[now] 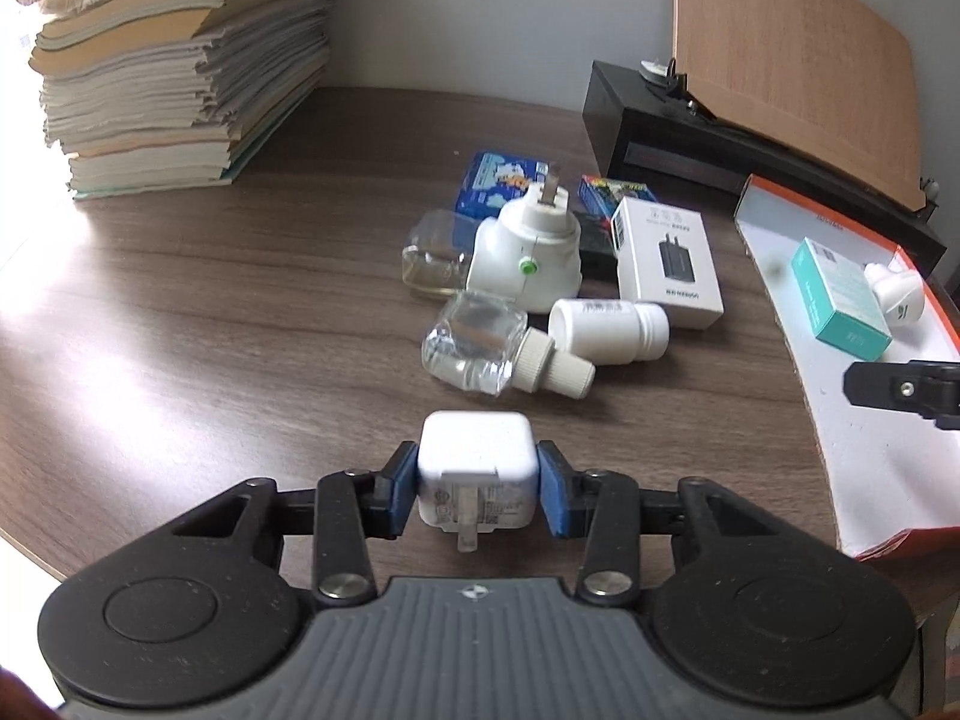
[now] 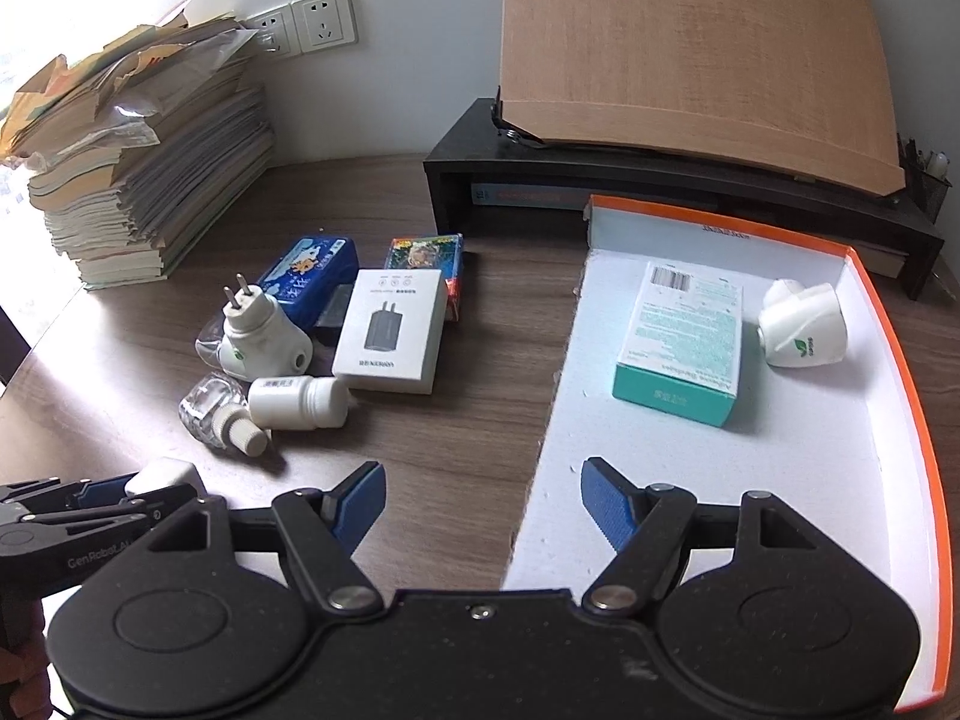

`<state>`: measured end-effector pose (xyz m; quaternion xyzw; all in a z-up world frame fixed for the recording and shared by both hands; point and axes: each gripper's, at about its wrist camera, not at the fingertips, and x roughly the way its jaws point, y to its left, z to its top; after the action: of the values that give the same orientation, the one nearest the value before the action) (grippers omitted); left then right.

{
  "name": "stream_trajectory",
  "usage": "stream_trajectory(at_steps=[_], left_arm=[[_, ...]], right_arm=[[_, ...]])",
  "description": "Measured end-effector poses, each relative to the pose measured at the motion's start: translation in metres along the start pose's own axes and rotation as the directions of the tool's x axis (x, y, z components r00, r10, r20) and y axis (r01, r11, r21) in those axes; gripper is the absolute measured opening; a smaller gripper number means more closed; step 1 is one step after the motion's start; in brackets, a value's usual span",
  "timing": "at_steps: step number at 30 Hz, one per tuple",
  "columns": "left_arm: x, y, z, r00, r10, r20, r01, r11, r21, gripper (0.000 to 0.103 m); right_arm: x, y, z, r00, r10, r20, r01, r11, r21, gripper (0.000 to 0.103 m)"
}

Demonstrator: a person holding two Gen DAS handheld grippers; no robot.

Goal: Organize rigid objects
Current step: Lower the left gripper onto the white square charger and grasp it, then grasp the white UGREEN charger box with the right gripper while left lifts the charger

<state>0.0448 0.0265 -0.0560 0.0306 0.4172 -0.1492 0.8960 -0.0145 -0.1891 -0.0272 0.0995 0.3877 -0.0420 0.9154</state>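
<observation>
My left gripper [image 1: 478, 483] is shut on a white charger cube [image 1: 477, 468], prongs toward the camera, just above the wooden table; the cube also shows in the right wrist view [image 2: 162, 476]. My right gripper [image 2: 482, 501] is open and empty over the near left edge of the orange-rimmed white box lid [image 2: 888, 324]. The lid holds a teal box [image 2: 684, 339] and a white plug-in device [image 2: 801, 324]. A pile sits mid-table: clear bottle [image 1: 474, 348], white pill bottle [image 1: 609, 330], white plug-in vaporizer [image 1: 528, 252], white charger box [image 1: 666, 258].
A tall stack of books [image 1: 174, 60] stands at the back left. A black monitor riser [image 2: 600, 186] with a wooden board [image 2: 690, 42] on it runs along the back right. A blue pack [image 2: 309, 273] and a colourful small box [image 2: 426, 255] lie behind the pile.
</observation>
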Motion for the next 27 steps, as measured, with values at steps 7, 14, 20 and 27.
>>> stream_trajectory(at_steps=[7, 14, 20, 27], left_arm=[[-0.012, 0.001, 0.019, 0.999, -0.002, 0.045, 0.003, 1.0, -0.028, 0.025], [-0.003, 0.01, 0.023, 1.0, -0.02, 0.022, 0.022, 0.997, -0.068, 0.027], [-0.015, 0.02, 0.003, 0.999, -0.017, 0.032, 0.018, 0.999, -0.03, 0.052], [-0.016, 0.015, -0.014, 1.0, -0.016, 0.015, 0.016, 1.0, 0.009, 0.07]], right_arm=[[0.03, 0.015, 0.031, 0.999, 0.055, 0.002, -0.055, 0.998, -0.015, 0.086], [0.075, 0.03, 0.059, 0.997, 0.053, -0.05, -0.052, 0.998, 0.025, 0.086], [0.086, 0.031, 0.062, 0.998, 0.036, -0.05, -0.035, 0.999, 0.034, 0.087], [0.097, 0.035, 0.064, 0.998, 0.035, -0.052, -0.033, 0.999, 0.032, 0.087]])
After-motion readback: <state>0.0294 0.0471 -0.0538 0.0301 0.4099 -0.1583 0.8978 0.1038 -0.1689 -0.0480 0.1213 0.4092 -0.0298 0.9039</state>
